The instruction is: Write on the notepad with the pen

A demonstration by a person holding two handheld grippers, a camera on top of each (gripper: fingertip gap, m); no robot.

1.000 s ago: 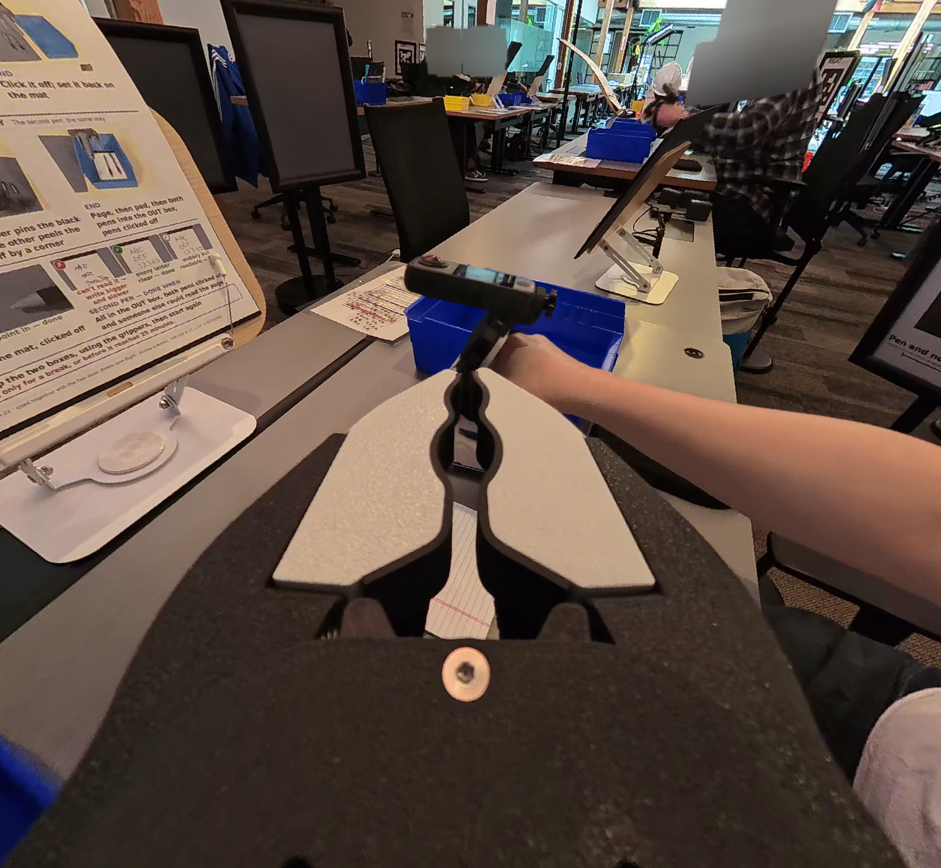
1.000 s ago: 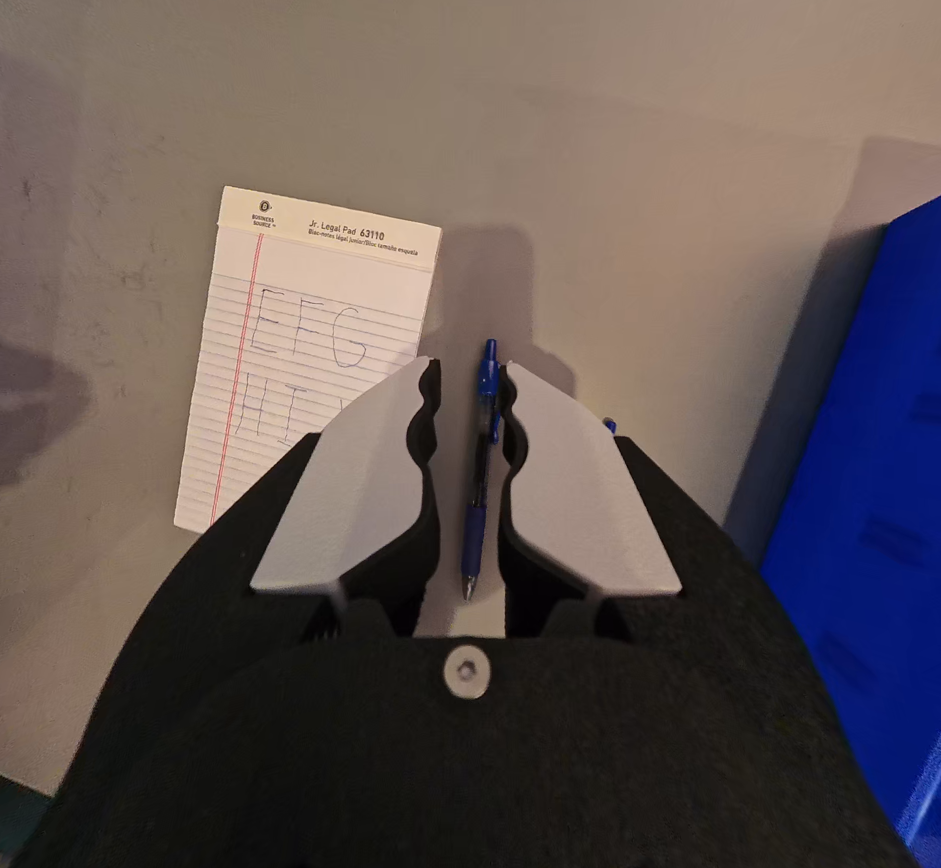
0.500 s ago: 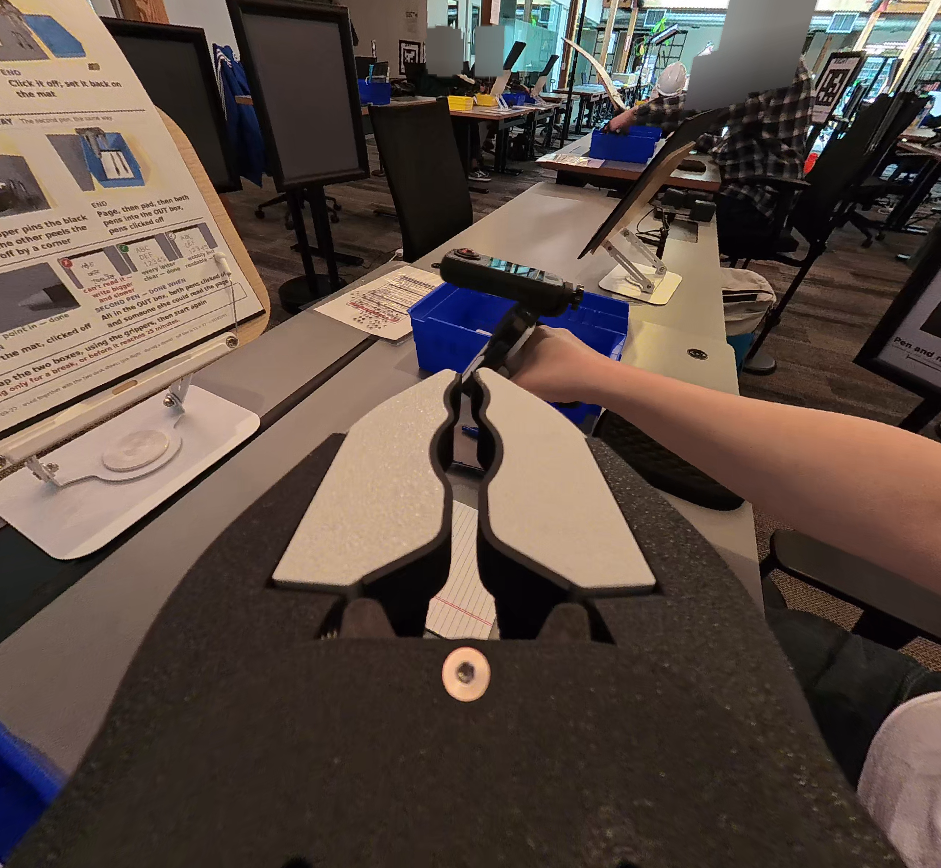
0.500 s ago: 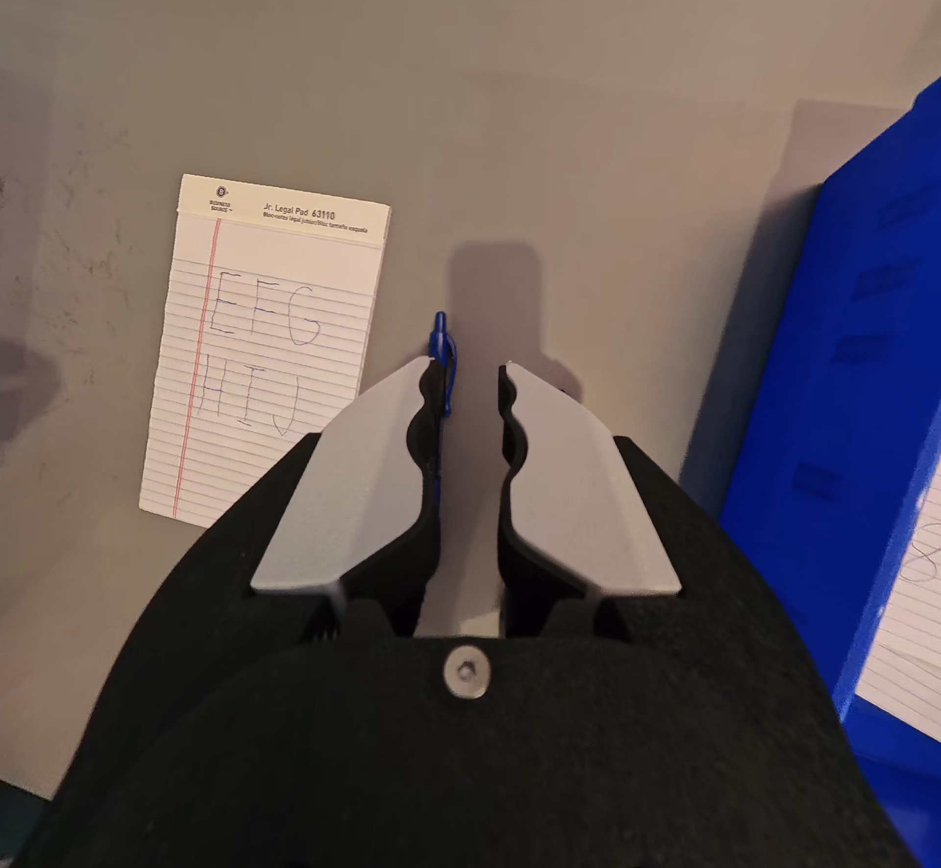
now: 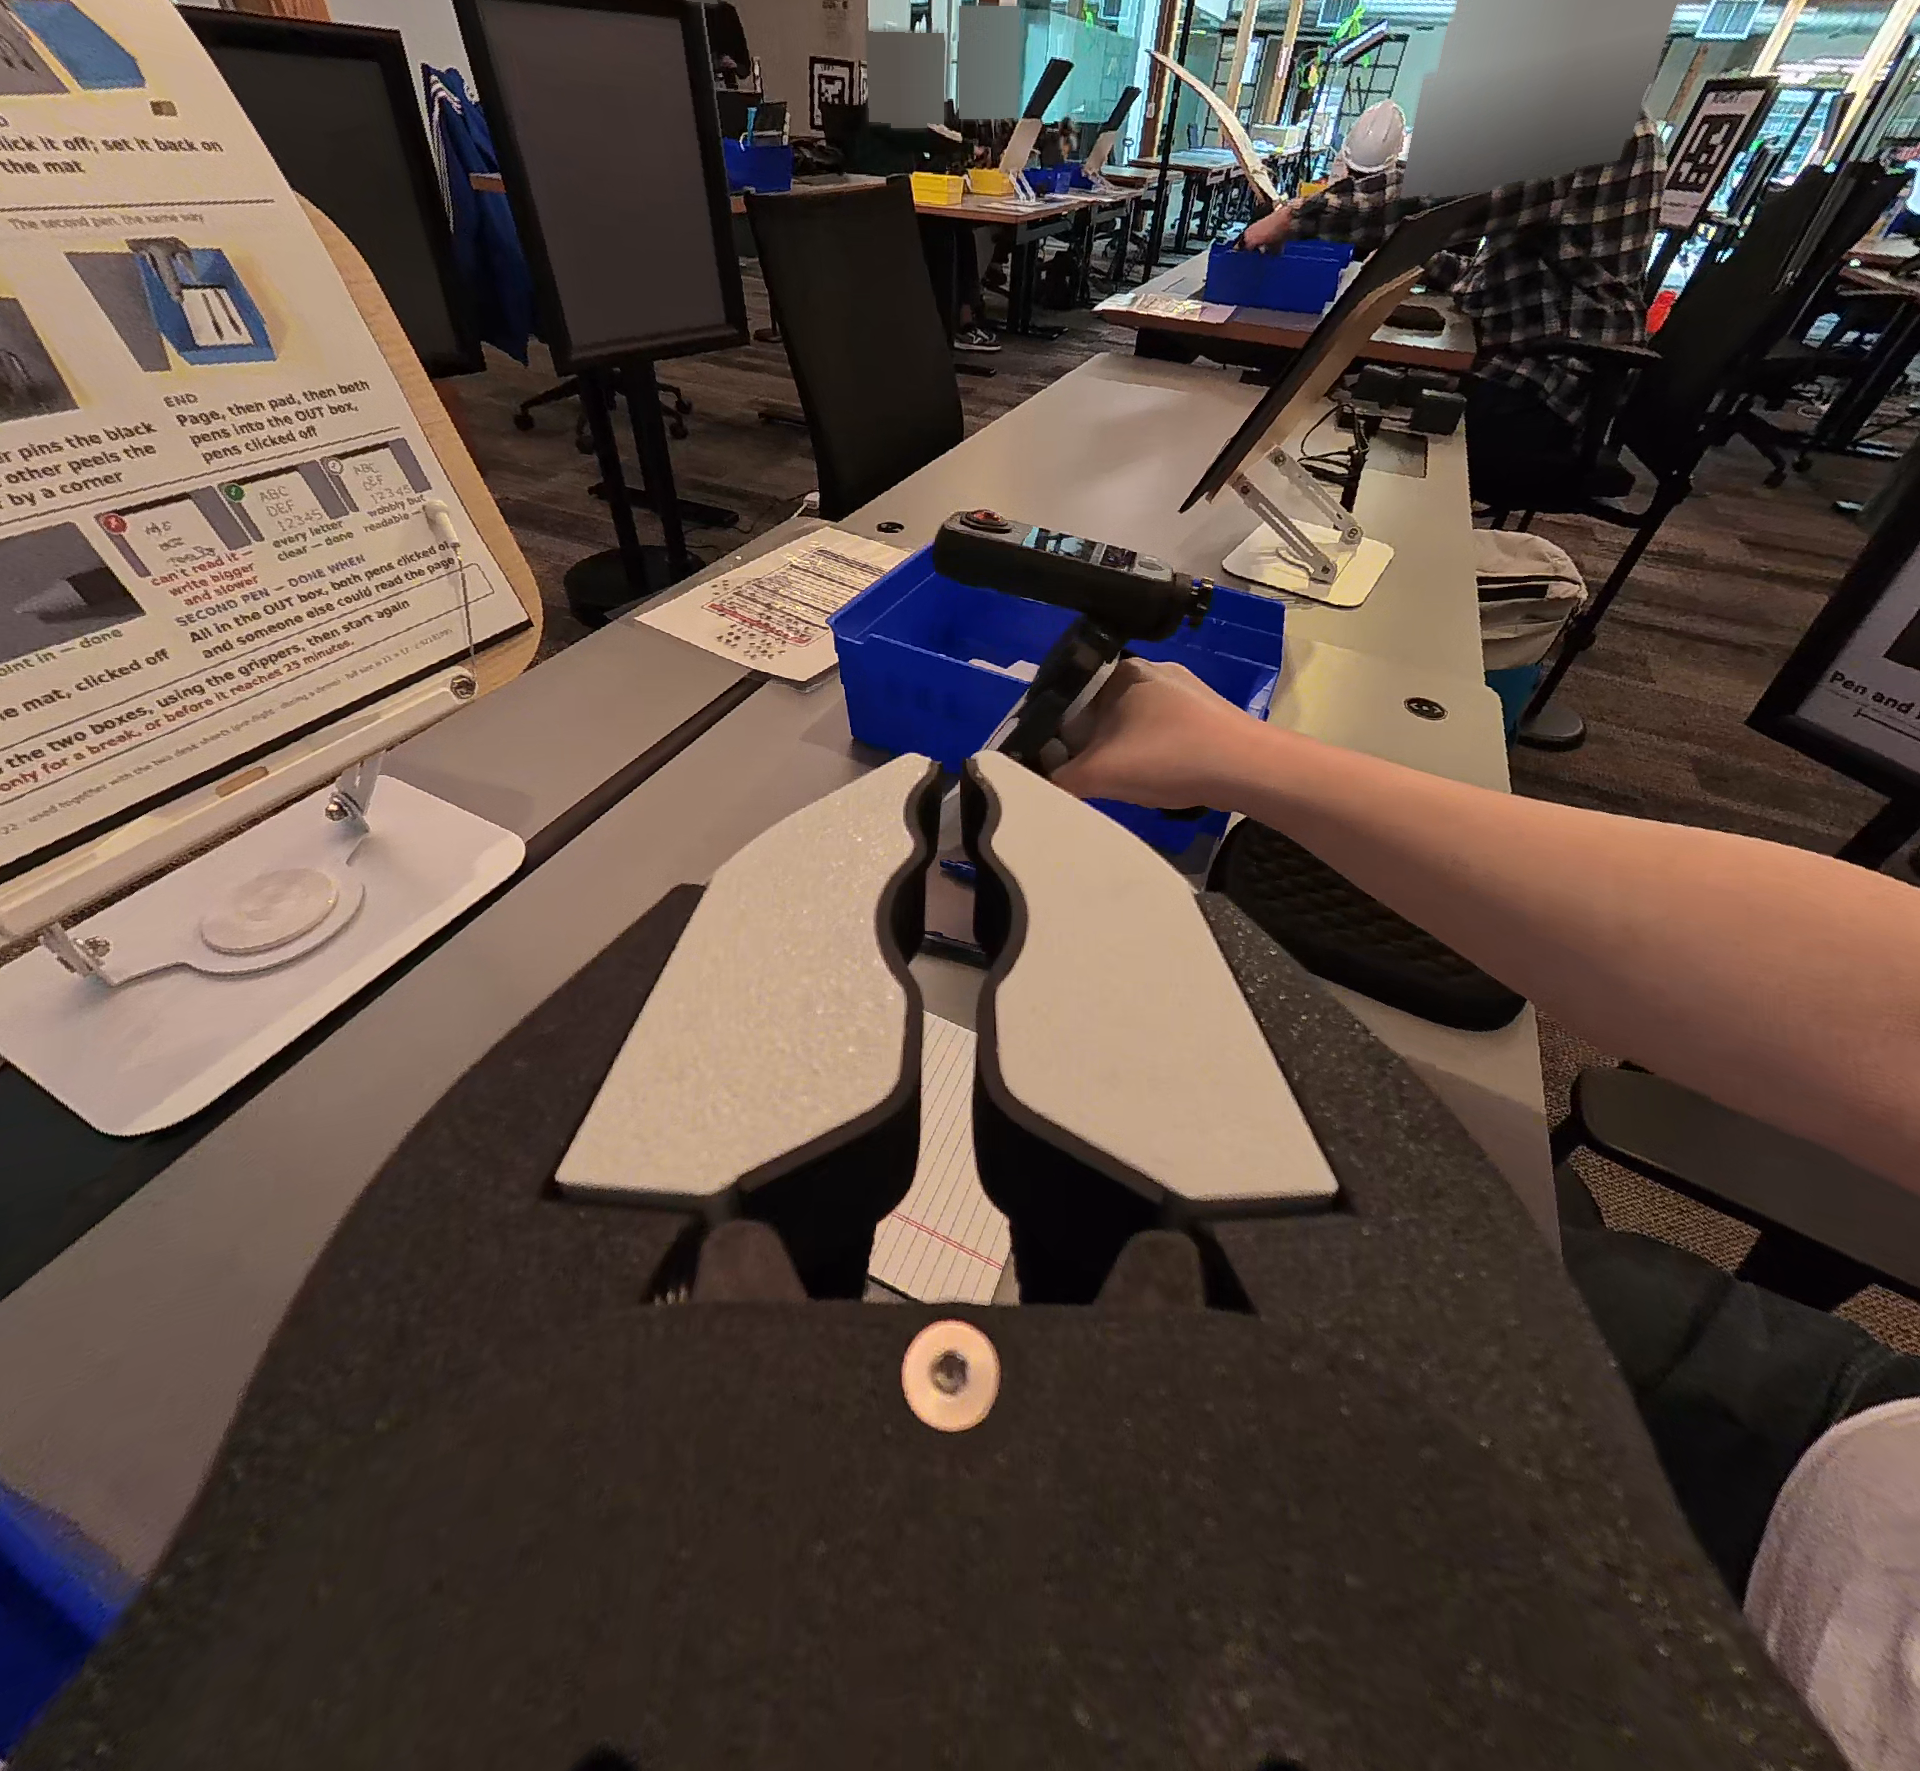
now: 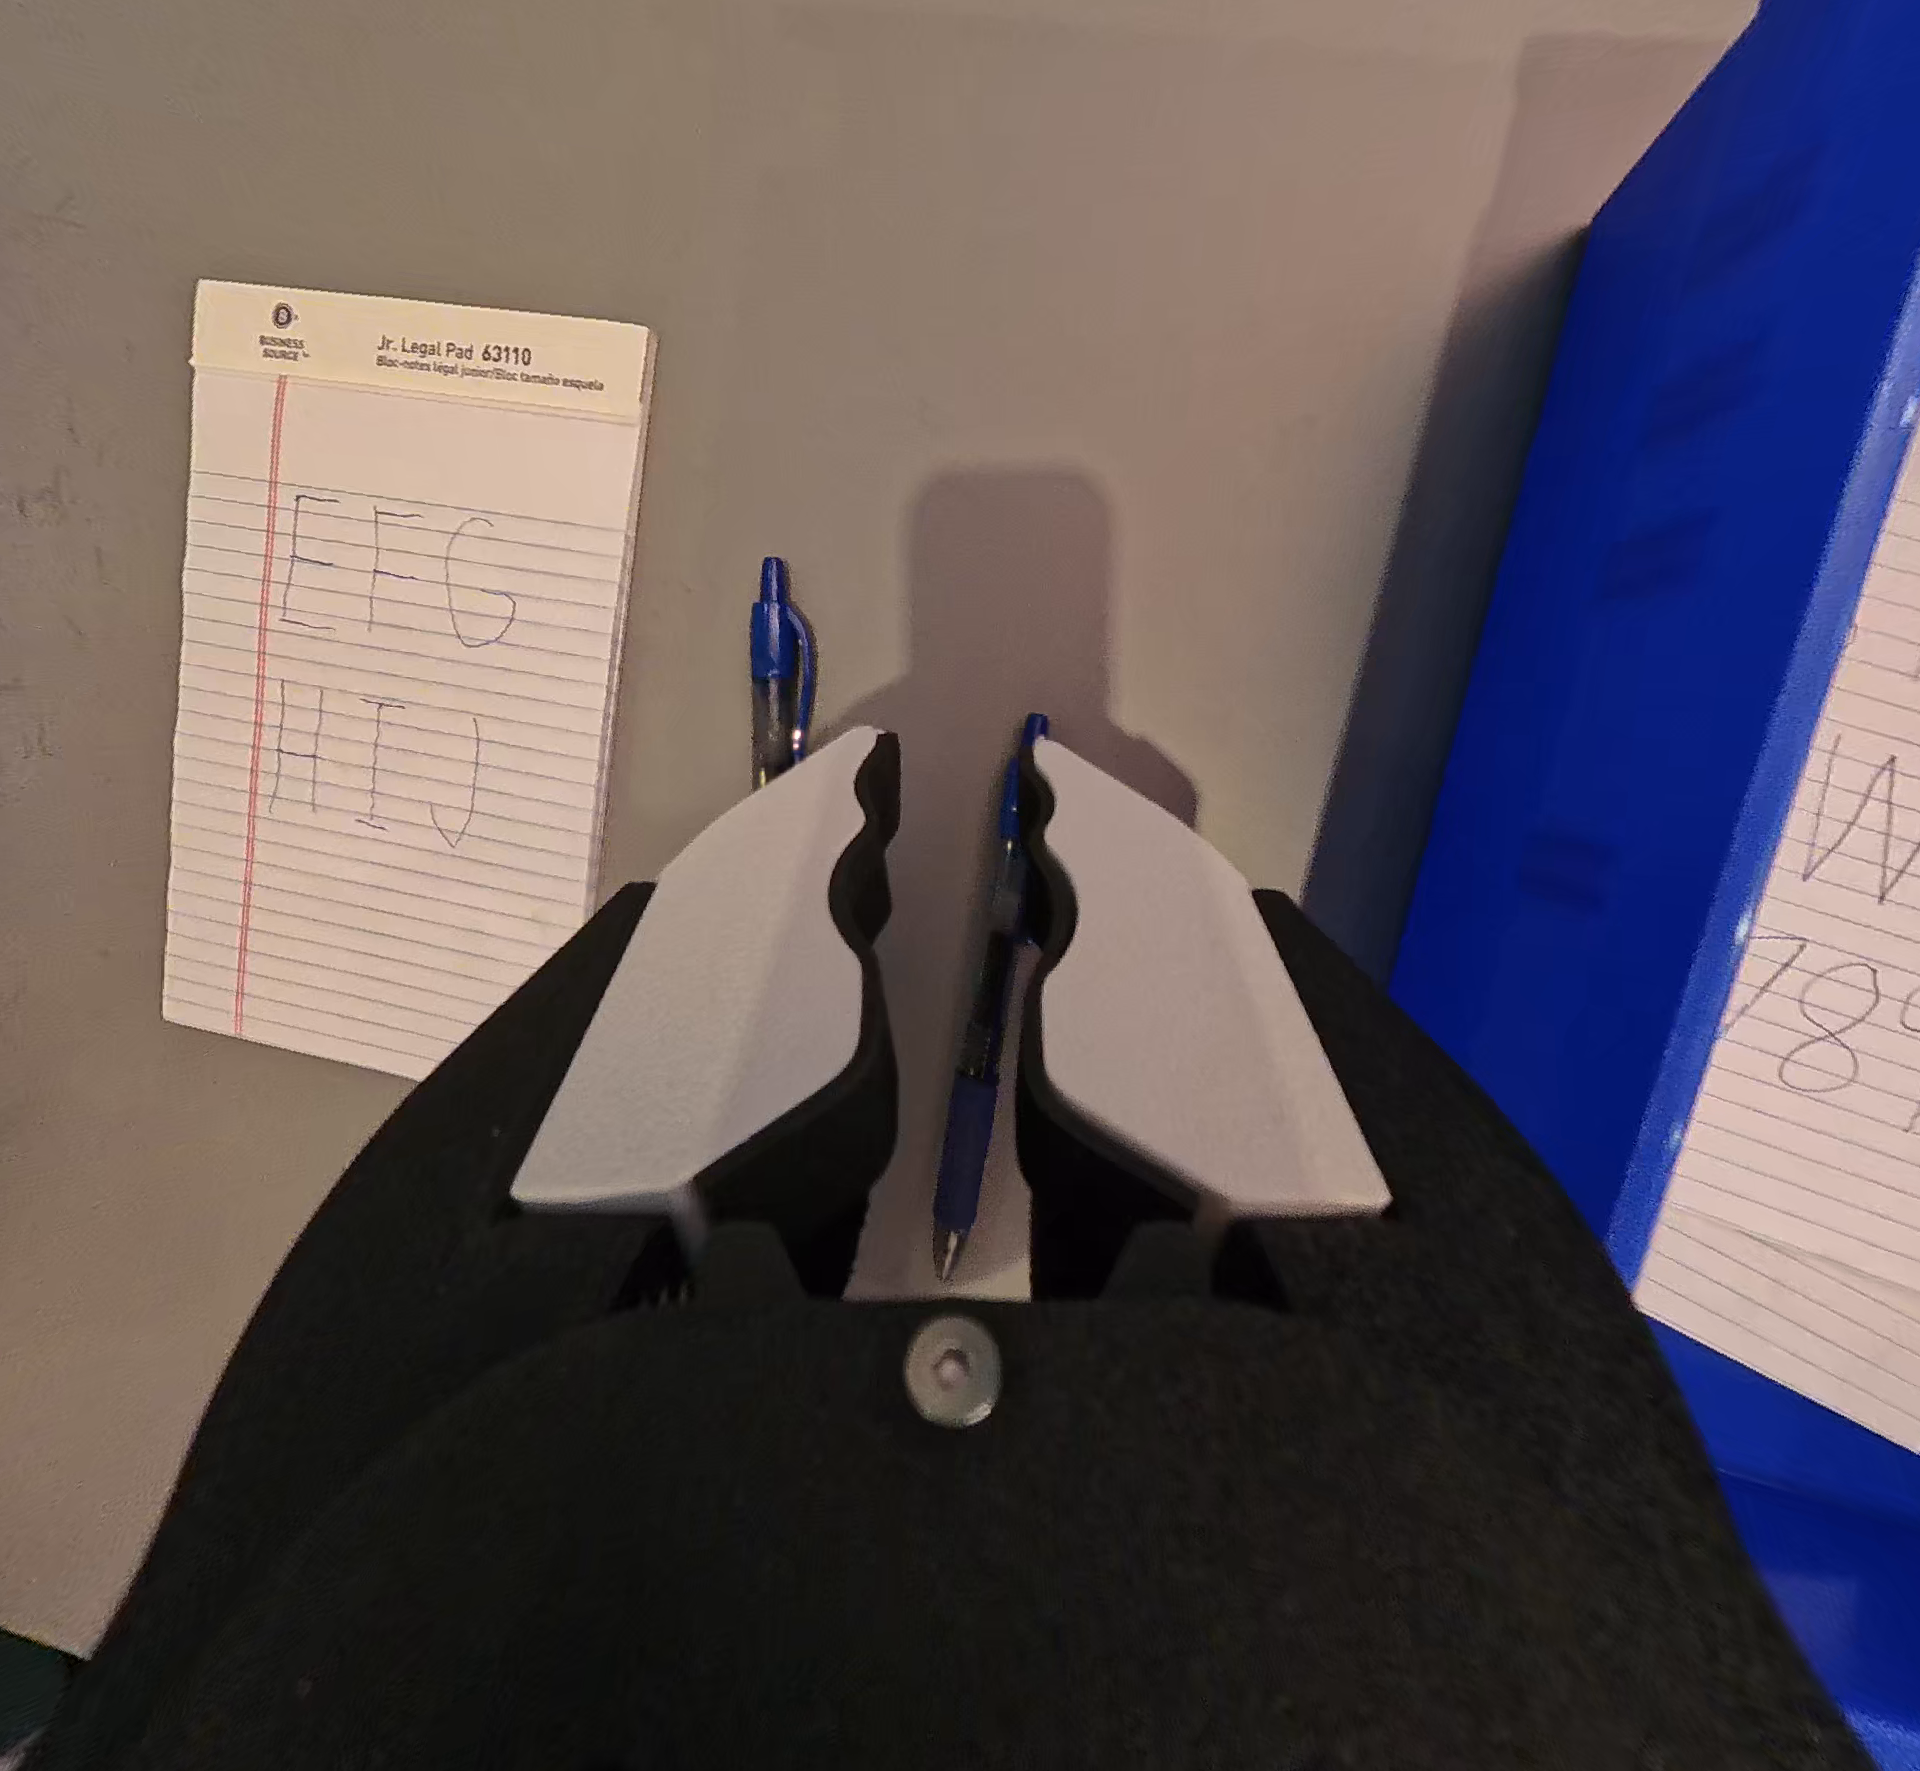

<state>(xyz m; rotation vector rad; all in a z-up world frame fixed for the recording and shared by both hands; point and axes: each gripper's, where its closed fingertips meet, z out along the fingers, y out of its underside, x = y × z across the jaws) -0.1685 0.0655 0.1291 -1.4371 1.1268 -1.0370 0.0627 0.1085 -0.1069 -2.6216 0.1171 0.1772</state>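
The white lined notepad [image 6: 405,672] lies flat on the grey table, with blue handwriting on its top sheet. Two blue pens lie to its right. One pen [image 6: 774,672] lies just beyond my right gripper's left finger, its lower part hidden. The other pen [image 6: 971,1077] lies on the table between the fingers of my open right gripper [image 6: 961,755], close to the right finger, tip towards me. My left gripper [image 5: 945,771] is shut and empty above the notepad [image 5: 940,1181], which shows through the gap between its fingers.
A blue bin [image 6: 1662,682] stands close on the right and holds a lined sheet [image 6: 1818,994] with writing. In the left wrist view the bin [image 5: 904,672] sits beyond the hand [image 5: 1132,734] that holds the right gripper. An instruction board on a stand [image 5: 208,474] is at the left. One gripper's finger ends stand about 35 cm off the other's.
My right gripper has moved right, off the first pen and over the second one, nearer the blue bin. Its fingers stayed open. The left gripper has hardly moved.
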